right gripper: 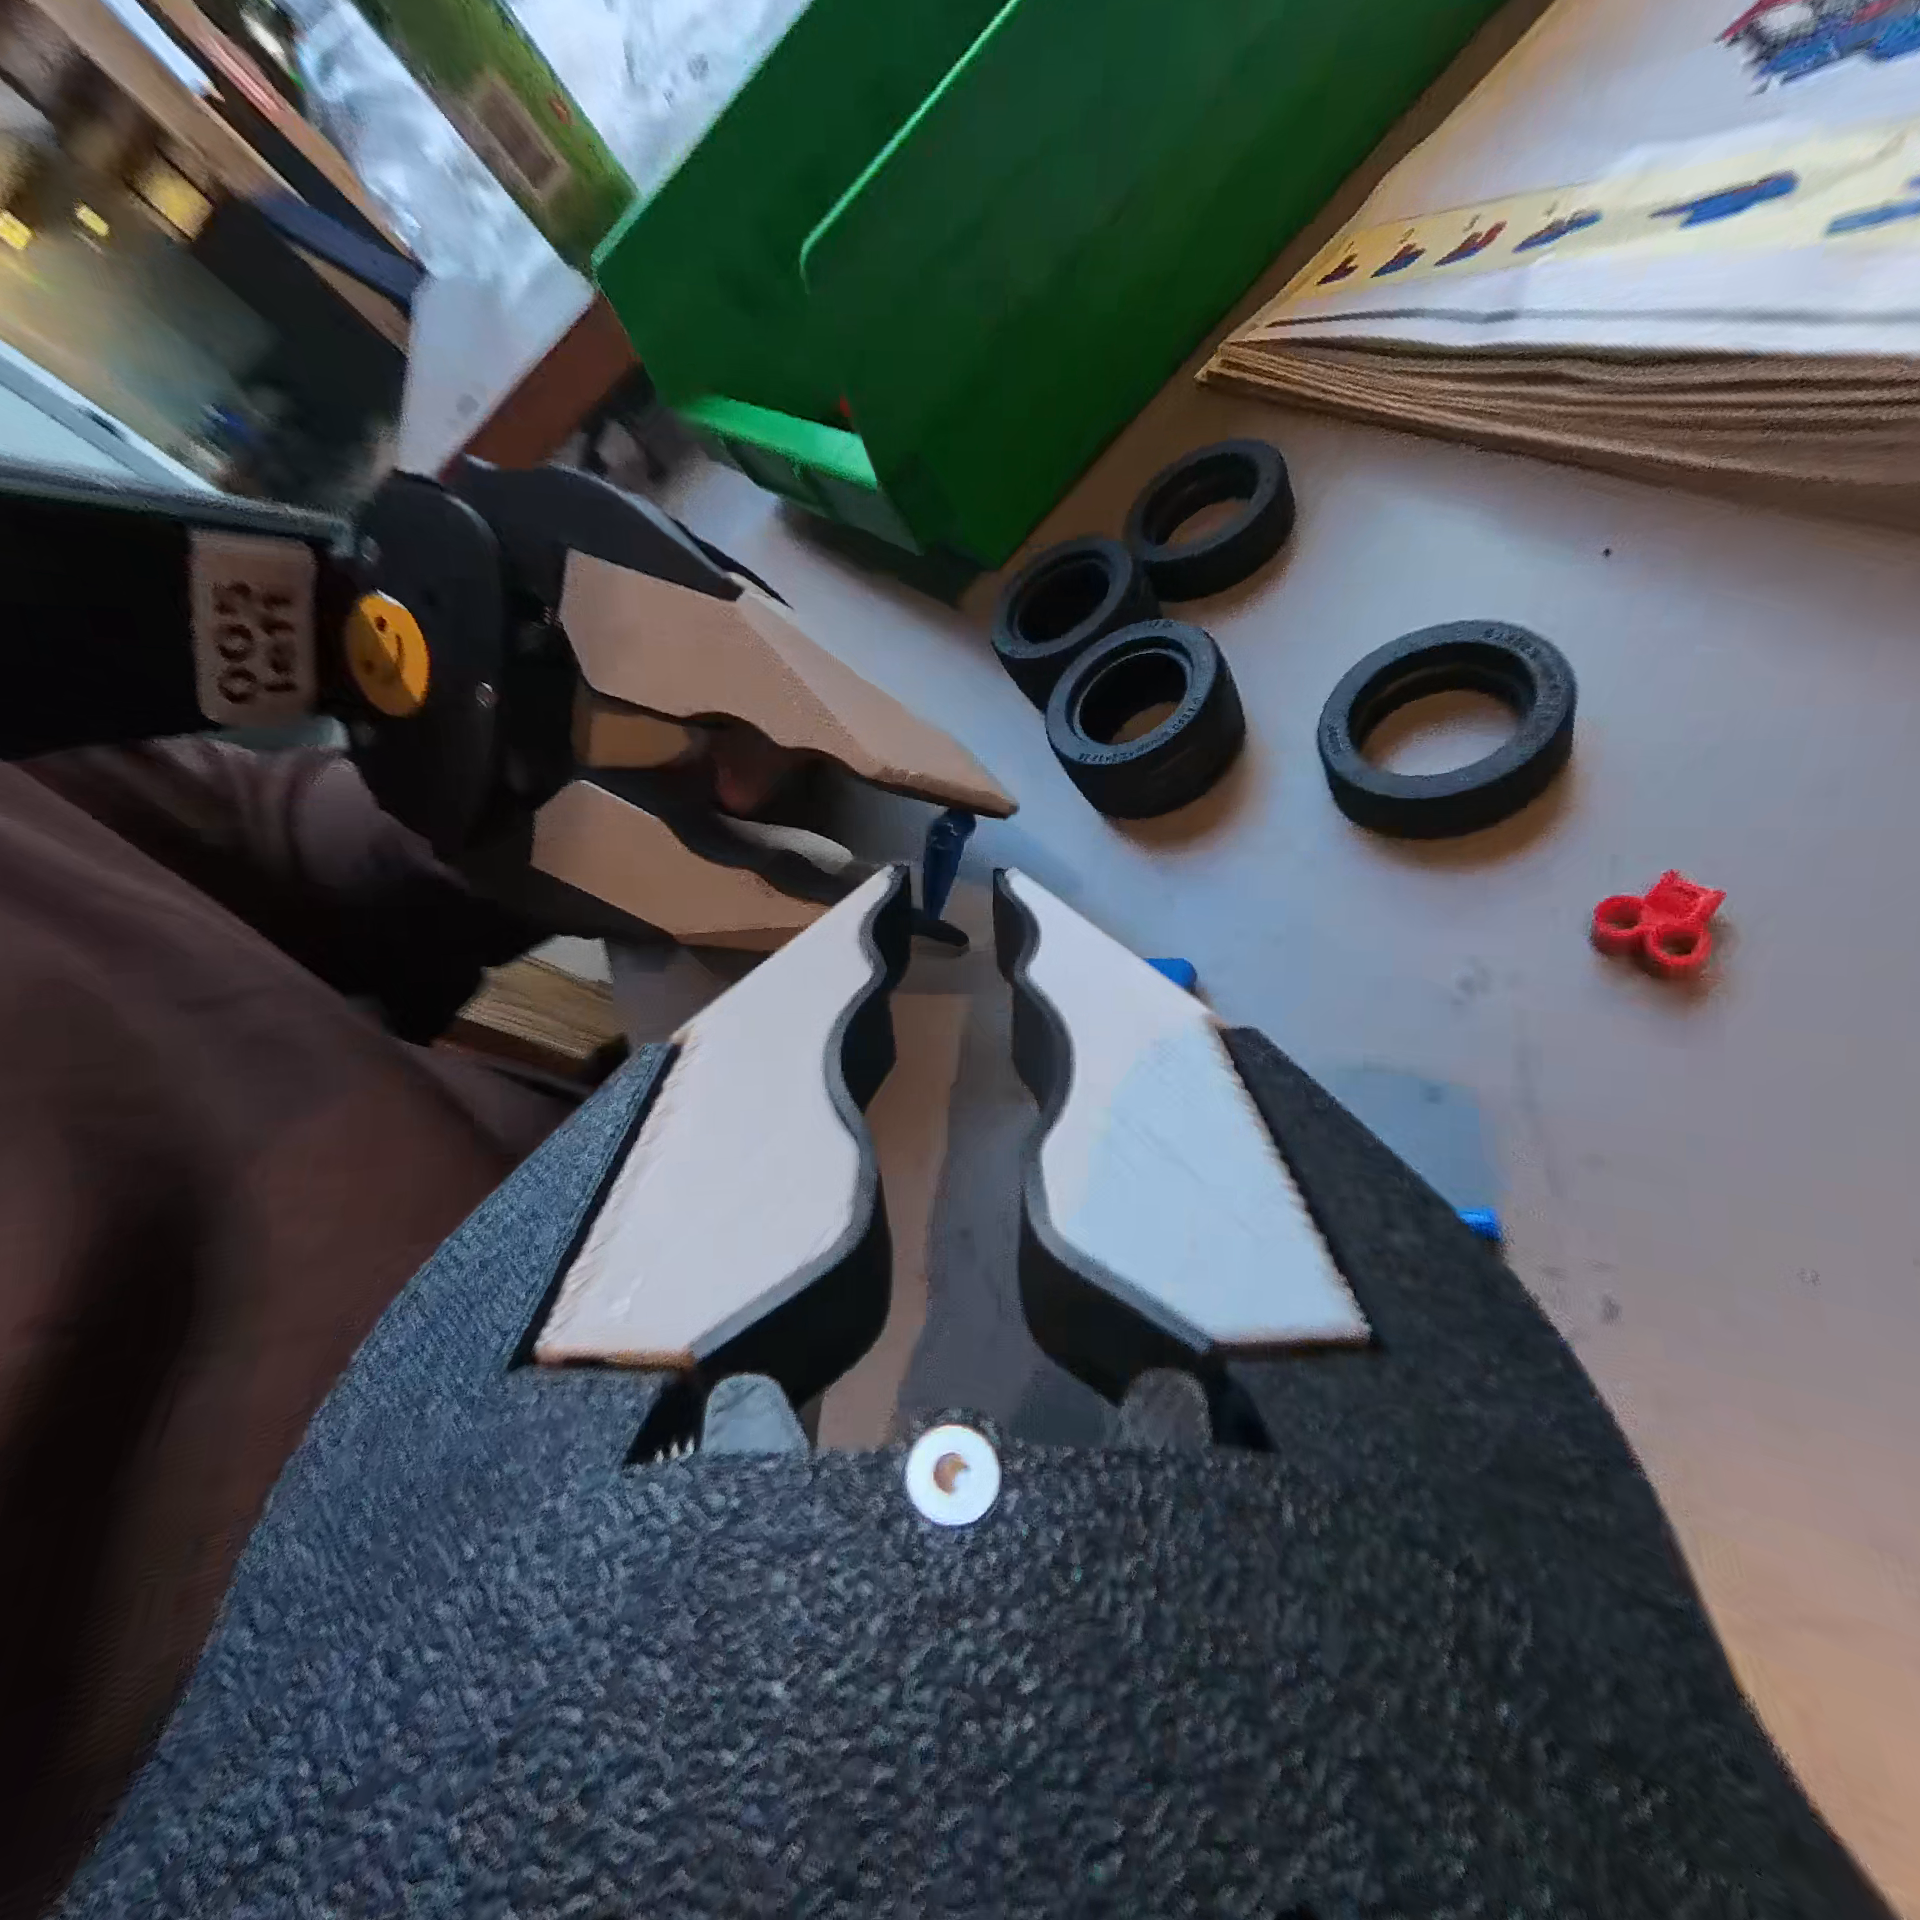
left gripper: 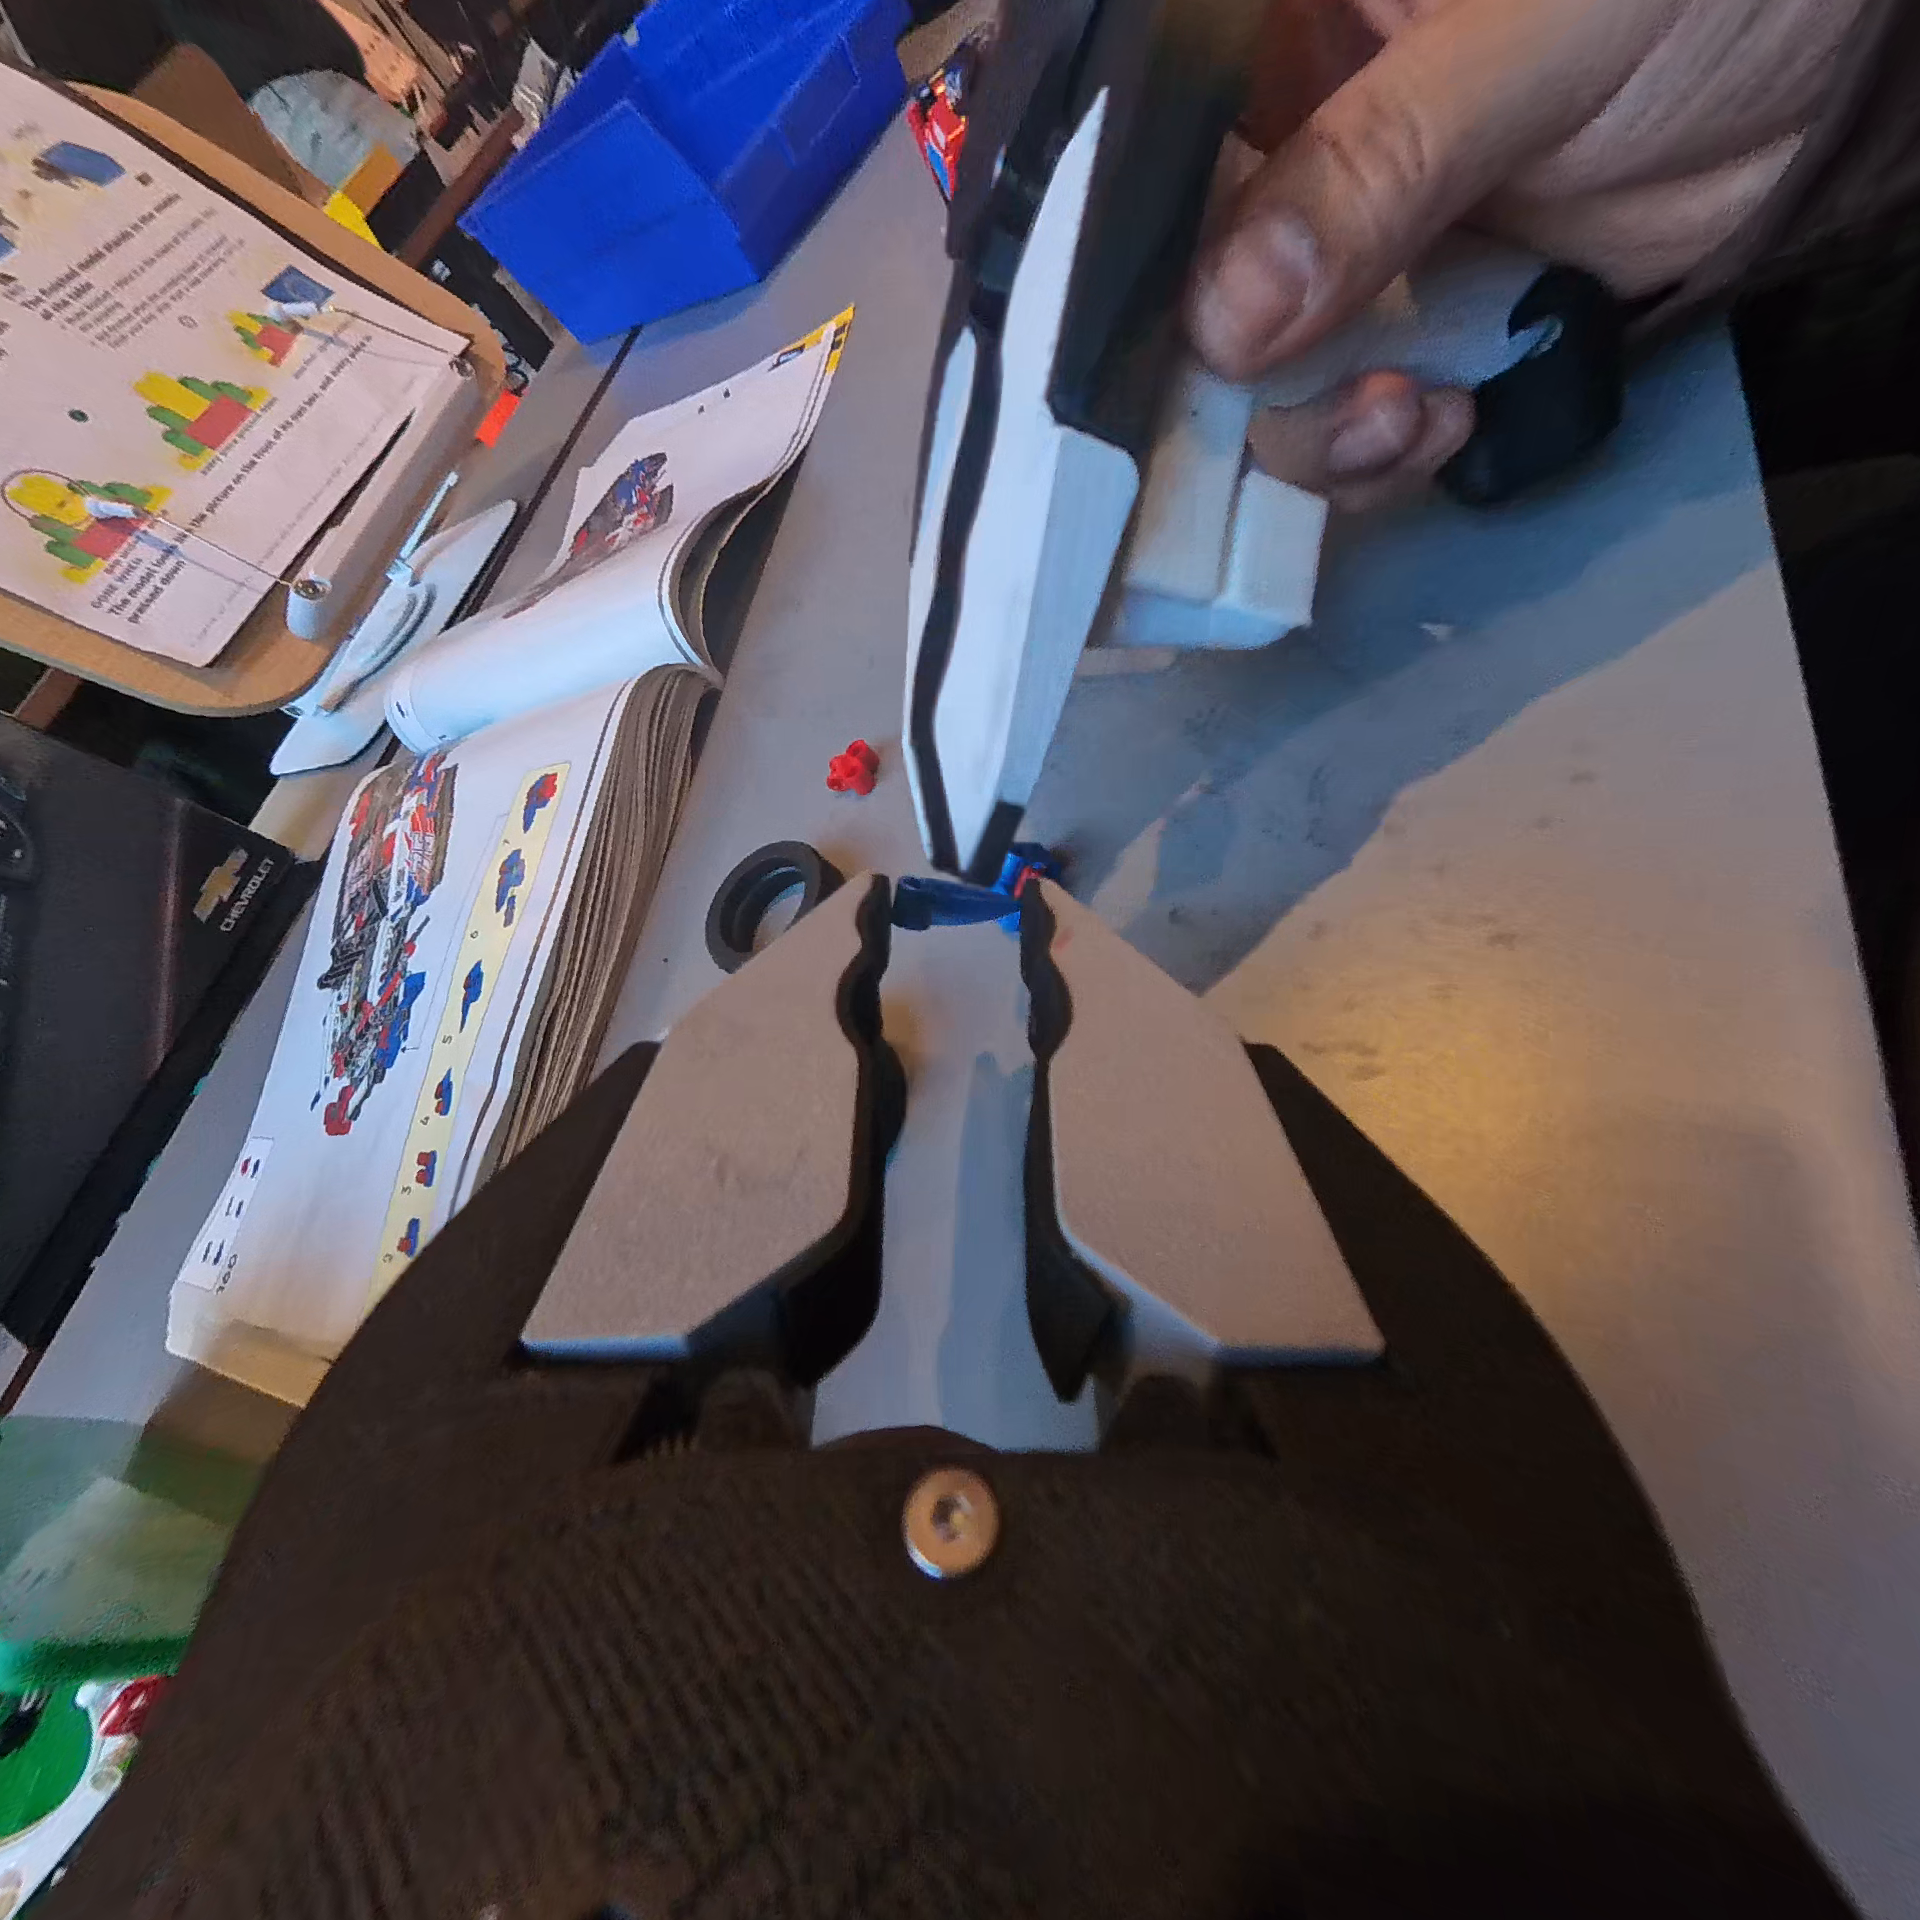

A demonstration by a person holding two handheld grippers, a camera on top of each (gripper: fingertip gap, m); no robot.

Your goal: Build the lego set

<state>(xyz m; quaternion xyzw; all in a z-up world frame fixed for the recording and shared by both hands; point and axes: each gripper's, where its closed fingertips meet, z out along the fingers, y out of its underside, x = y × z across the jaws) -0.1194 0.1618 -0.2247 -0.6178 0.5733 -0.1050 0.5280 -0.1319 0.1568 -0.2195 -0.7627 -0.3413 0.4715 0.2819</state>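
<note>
You are holding the left hand-held gripper low over the bench, and its two fingers are clamping a small blue lego piece by its ends right at the tips. Your right hand-held gripper is coming in from the far side with its fingers parted a little; whether they are pressing on the same blue piece I cannot tell, since in the right wrist view the piece is standing just past the tips, with one end touching the upper finger of the left hand-held gripper. In the left wrist view your hand is wrapping around the handle of the right hand-held gripper, whose tips are meeting the blue piece from above. A small red lego piece is lying loose on the bench, apart from the grippers. Four black tyres are resting near it, three bunched together and one on its own. The thick instruction booklet is lying open beyond the tyres, a green bin is standing beside it, and a blue bin is sitting farther back on the bench
</note>
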